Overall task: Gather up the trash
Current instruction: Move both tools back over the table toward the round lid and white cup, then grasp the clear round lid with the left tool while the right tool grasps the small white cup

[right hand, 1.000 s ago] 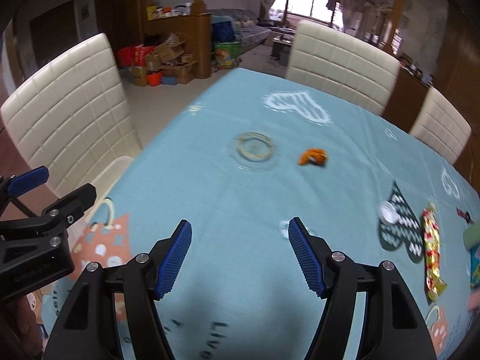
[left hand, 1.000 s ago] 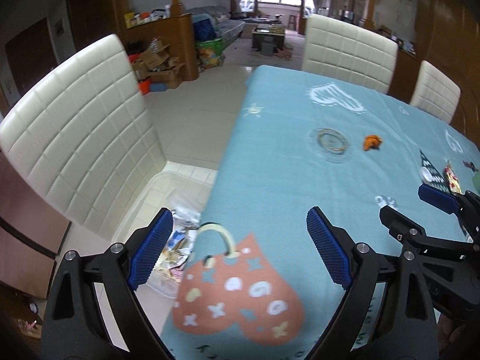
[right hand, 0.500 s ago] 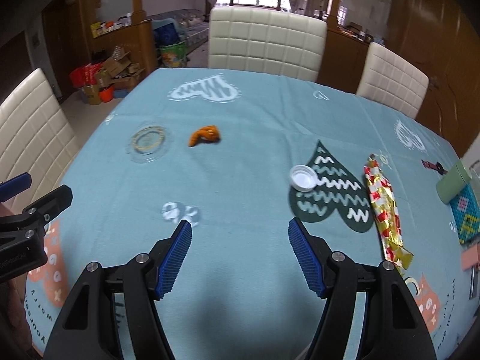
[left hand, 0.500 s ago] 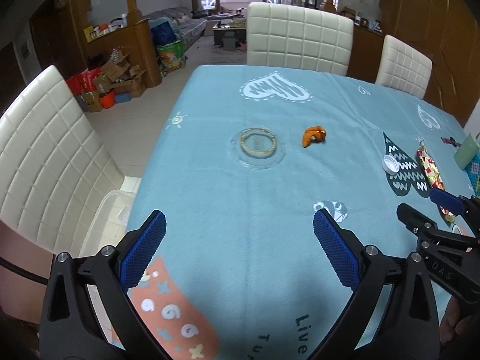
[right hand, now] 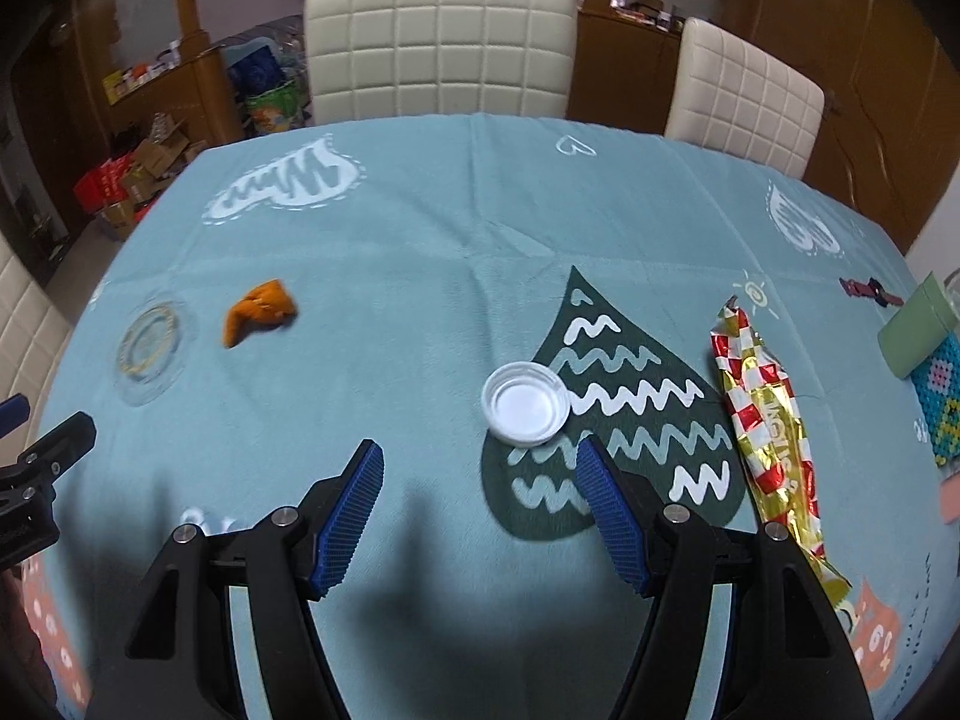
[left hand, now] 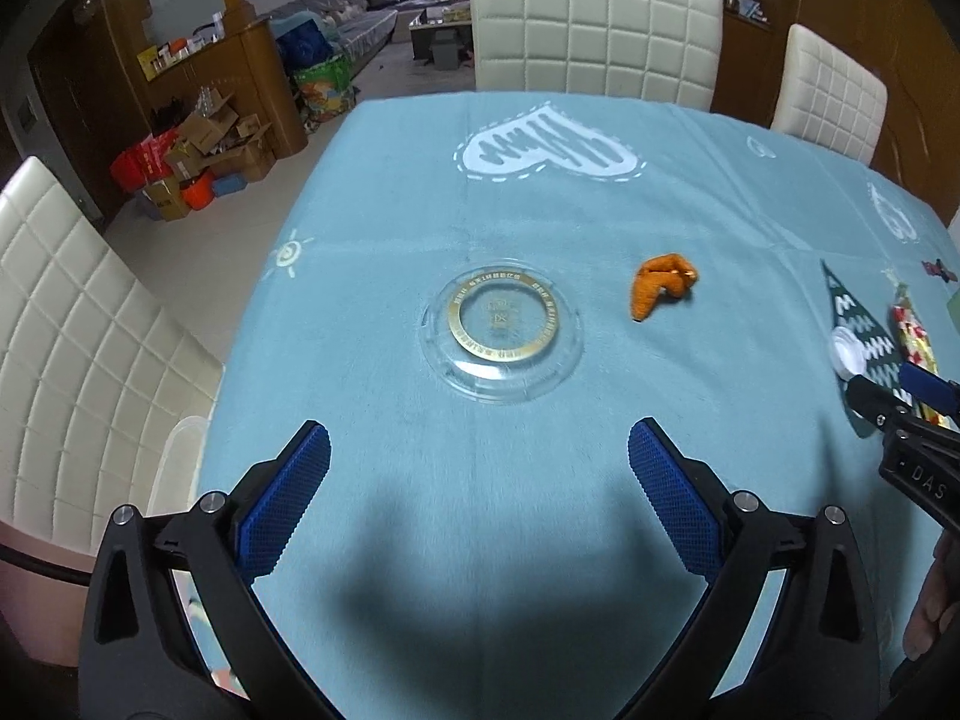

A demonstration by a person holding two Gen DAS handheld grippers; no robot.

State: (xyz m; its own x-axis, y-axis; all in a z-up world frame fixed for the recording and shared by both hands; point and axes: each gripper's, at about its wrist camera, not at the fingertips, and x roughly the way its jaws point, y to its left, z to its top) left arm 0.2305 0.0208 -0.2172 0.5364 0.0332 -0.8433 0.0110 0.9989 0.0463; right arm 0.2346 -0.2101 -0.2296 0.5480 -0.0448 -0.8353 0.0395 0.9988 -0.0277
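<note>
1. Left wrist view: the left tongs (left hand: pixel 479 447) have just been opening and now gape wide with nothing between them, above the blue-clothed worktop (left hand: pixel 600 216). Ahead lie a clear glass dish (left hand: pixel 503 336) and, to its right, an orange scrap (left hand: pixel 659 285).
2. Right wrist view: the right tongs (right hand: pixel 480 465) stand partly open and empty. A white lid (right hand: pixel 526 402) lies just ahead, a red-gold wrapper (right hand: pixel 765 420) to the right.

A blue-clothed worktop (left hand: pixel 540 228) carries a clear glass dish (left hand: pixel 501 336); white padded chairs (left hand: pixel 594 24) stand at twelve and nine o'clock.
</note>
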